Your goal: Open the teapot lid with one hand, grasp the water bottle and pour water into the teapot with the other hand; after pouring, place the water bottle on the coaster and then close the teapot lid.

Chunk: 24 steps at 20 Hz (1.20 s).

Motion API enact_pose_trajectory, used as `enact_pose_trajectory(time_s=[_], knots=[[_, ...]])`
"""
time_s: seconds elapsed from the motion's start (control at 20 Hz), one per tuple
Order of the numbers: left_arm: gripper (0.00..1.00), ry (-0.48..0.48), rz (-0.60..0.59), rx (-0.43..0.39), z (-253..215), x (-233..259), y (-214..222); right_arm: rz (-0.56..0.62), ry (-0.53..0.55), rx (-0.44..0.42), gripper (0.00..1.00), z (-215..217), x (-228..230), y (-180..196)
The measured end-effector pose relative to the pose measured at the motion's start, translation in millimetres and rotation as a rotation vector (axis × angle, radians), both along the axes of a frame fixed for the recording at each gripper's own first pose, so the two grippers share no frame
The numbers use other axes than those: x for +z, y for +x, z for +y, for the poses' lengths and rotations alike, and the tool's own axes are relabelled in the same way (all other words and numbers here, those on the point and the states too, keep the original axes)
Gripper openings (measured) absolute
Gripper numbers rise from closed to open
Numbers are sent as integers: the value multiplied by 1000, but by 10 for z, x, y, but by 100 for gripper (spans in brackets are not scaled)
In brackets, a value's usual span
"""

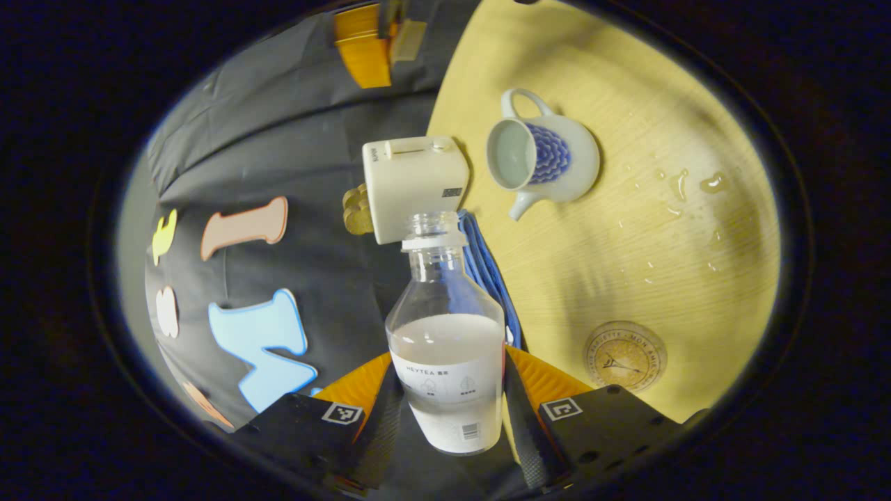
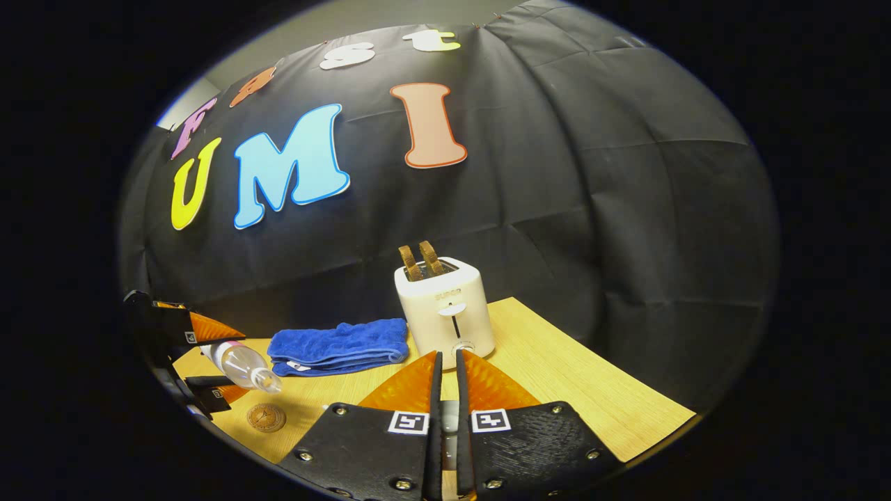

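1. While the left gripper [image 1: 449,410] clamps the clear plastic water bottle with a white label [image 1: 447,334] low on its body, one finger pressing each side, we see the bottle uncapped and roughly half full of cloudy water.
2. We see the white ceramic teapot with a blue scale pattern [image 1: 541,158] standing lidless on the pale wooden table [image 1: 626,264], well apart from the bottle mouth; its opening shows liquid inside.
3. Droplets [image 1: 679,184] lie on the wood beside the teapot. We judge that pouring is done or paused, since the bottle sits tilted in the right gripper view [image 2: 240,363], clear of the pot.
4. The round cork coaster [image 1: 624,356] lies near the left gripper, bare on top; we judge it the next target.
5. The right gripper [image 2: 445,390] has its fingers nearly together with a thin gap. A small pale object shows between them low down; we cannot tell whether it is the lid.
6. Open room: bare wood surrounds the coaster. The folded blue towel [image 2: 341,344] and the cream toaster holding two brown slices [image 2: 444,313] crowd the back edge by the wall, so the bottle should stay forward of them.
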<state>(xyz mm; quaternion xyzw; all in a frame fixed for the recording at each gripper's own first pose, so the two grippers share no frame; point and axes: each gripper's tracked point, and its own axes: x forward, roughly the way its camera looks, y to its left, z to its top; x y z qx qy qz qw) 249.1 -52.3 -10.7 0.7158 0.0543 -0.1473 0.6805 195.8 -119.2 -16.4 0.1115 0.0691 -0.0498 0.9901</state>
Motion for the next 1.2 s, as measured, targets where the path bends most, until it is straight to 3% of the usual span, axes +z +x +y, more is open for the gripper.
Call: enact_pose_trajectory(time_s=[0.15, 0.5, 0.8, 0.95, 1.2], knots=[[85, -256, 62, 81, 139, -124, -64, 6, -18, 13, 8, 67, -17, 24], [84, -704, 59, 163, 225, -167, -180, 20, -32, 35, 8, 173, -67, 59], [84, -1223, 80, 233, -45, -254, -106, 20, -35, 61, 8, 280, -79, 73], [84, -1367, 49, 271, 6, -218, -91, 22, -24, 74, 8, 311, -82, 76], [83, -1523, 65, 307, 224, -349, -46, 25, -25, 75, 8, 326, -102, 85]])
